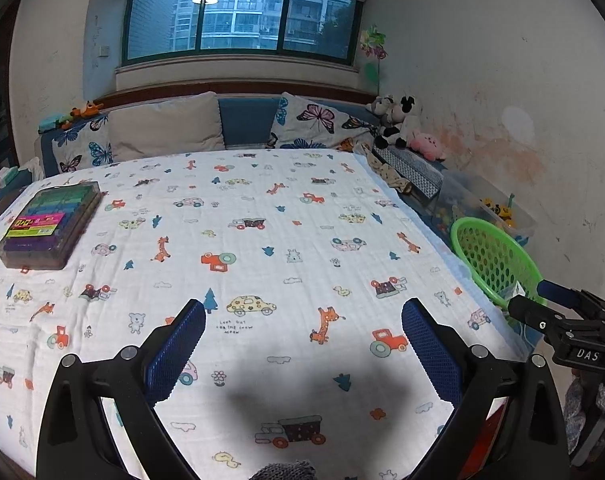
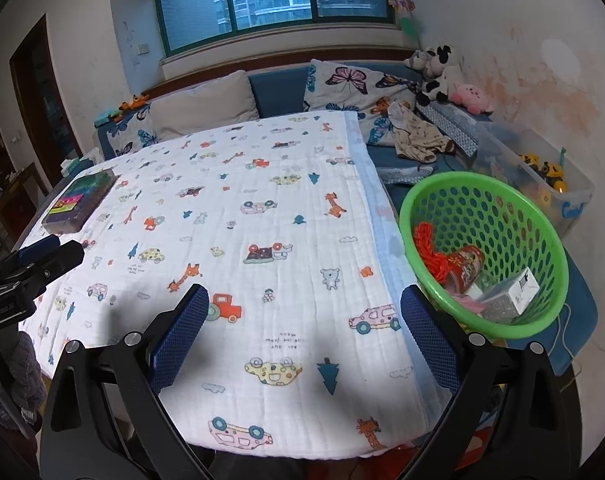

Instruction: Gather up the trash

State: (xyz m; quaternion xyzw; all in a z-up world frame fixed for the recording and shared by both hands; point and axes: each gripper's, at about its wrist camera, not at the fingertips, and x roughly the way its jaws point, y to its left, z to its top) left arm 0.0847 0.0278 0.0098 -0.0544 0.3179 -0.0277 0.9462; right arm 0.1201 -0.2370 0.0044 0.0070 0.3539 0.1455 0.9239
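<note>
Both of your grippers hang over the near edge of the table with their blue-padded fingers spread wide and nothing between them. Your left gripper (image 1: 302, 354) points straight across the printed cloth (image 1: 262, 248), above a dark shadow on the fabric. Your right gripper (image 2: 304, 342) sits toward the cloth's right-hand border, and its black frame shows at the right edge of the left wrist view, just in front of the basket rim.

The green basket (image 2: 422, 204) stands just off the right side of the table, tilted toward you. The trash lies inside it: a red mesh net (image 2: 432, 252) against the left wall, a red printed cup (image 2: 466, 266) on its side next to it, and a small white box (image 2: 522, 288) at the low near side, with a pink scrap beside them that you cannot identify.

On the cloth, the only loose thing is a clear case of coloured blocks (image 1: 50, 228) at the far left corner, well apart from both grippers.

Beyond the table you see pillows, plush toys (image 1: 398, 120) and a clear toy bin (image 2: 542, 176) along the wall.
</note>
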